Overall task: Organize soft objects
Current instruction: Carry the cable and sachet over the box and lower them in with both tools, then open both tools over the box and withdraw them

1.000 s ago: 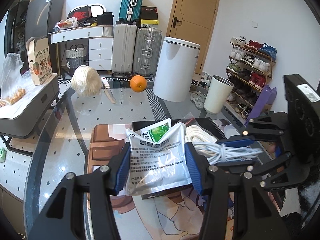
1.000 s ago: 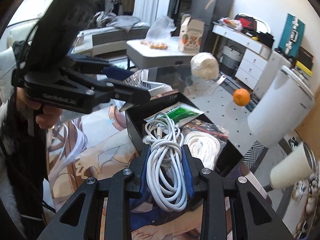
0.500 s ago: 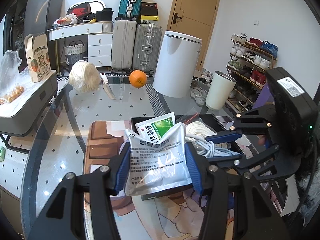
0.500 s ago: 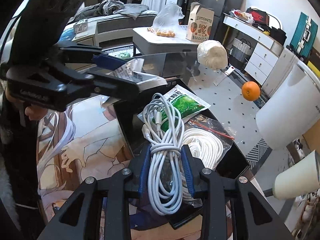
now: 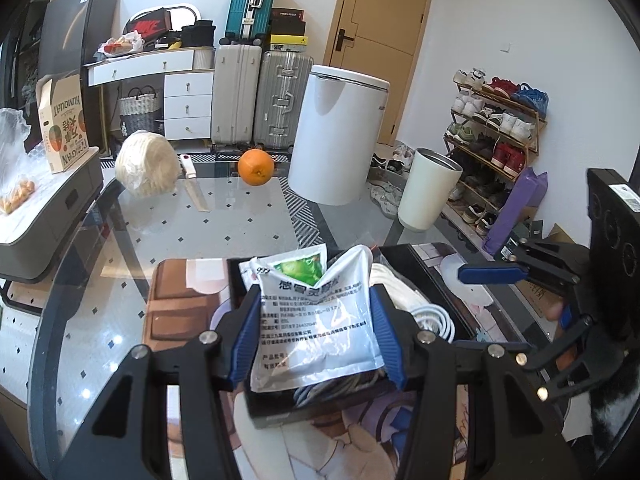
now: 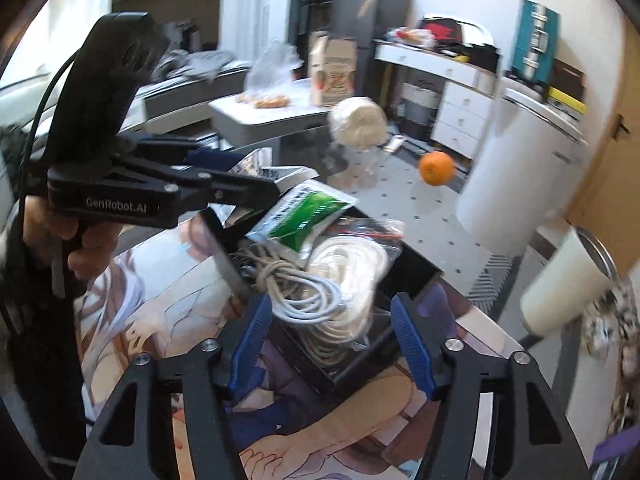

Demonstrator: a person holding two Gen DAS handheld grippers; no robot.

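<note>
My left gripper [image 5: 316, 310] is shut on a white medicine pouch [image 5: 320, 332], held just above the black box [image 5: 418, 264]. In the right wrist view the left gripper [image 6: 240, 184] reaches in from the left over the box's far corner. My right gripper [image 6: 332, 304] is opening its jaws. The white cable bundle [image 6: 304, 296] lies between them, free of the pads, and rests in the black box [image 6: 416, 276]. A green sachet [image 6: 312, 220] and a bagged white rope coil [image 6: 352, 256] also lie in the box. The right gripper [image 5: 492, 276] shows at the right edge of the left wrist view.
The box stands on a printed mat [image 5: 172, 312] on a glass table. At the table's far end are an orange [image 5: 256, 162], a knife [image 5: 194, 188] and a pale round bundle [image 5: 146, 162]. A white bin [image 5: 340, 132] and a white tumbler [image 5: 428, 188] stand beyond the right edge.
The right gripper's jaws have spread and let go of the white cable, which now lies in the box. The left gripper has carried its pouch a little further over the box.
</note>
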